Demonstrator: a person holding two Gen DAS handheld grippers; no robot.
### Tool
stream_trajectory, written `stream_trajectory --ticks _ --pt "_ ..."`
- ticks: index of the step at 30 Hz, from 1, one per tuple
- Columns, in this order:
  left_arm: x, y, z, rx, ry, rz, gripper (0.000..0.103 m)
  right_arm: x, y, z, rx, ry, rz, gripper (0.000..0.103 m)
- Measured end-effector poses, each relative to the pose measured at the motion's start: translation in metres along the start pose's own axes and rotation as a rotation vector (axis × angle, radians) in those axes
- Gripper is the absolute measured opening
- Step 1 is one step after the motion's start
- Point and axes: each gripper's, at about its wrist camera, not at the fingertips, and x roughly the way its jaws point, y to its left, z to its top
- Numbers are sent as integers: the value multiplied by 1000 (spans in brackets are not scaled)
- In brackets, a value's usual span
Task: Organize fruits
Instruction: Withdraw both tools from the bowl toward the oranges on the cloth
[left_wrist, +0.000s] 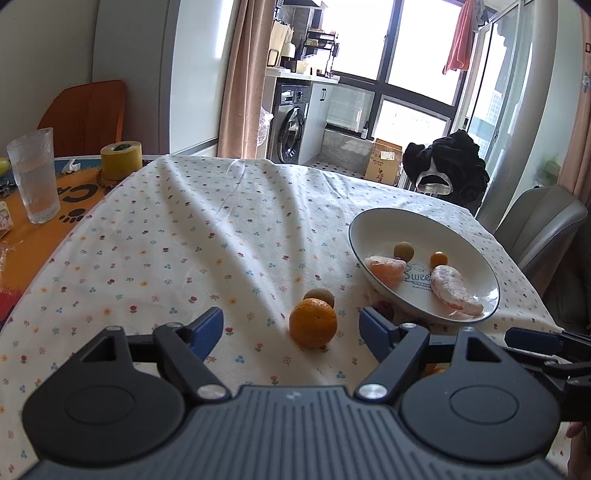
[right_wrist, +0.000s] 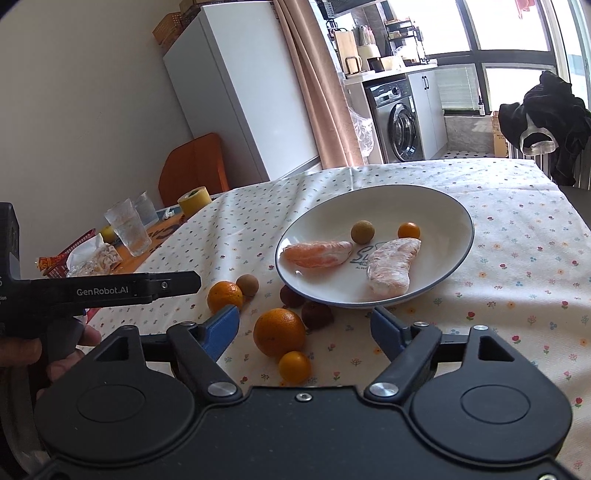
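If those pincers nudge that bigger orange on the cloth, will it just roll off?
Probably. The orange is round and lies free on the wrinkled tablecloth, so a push could send it rolling. It looks firm, so the open right gripper could likely grip it without crushing. The small kumquat close beside it might get bumped.

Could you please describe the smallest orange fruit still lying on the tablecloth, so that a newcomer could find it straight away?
Start at the white plate on the flowered tablecloth. In front of its near rim lies a large orange, and touching that orange's near side is the small orange fruit. It is smooth, bright orange, far smaller than both oranges, and closest to the right tool.
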Motion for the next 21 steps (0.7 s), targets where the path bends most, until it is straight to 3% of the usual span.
stream_trajectory --ticks 5,21 --pt "2 14 -4 -37 9 2 79 2 9 -2 -20 12 -4 88" --pt "10 17 -8 -28 11 -49 79 20 23 -5 -46 55 5 89"
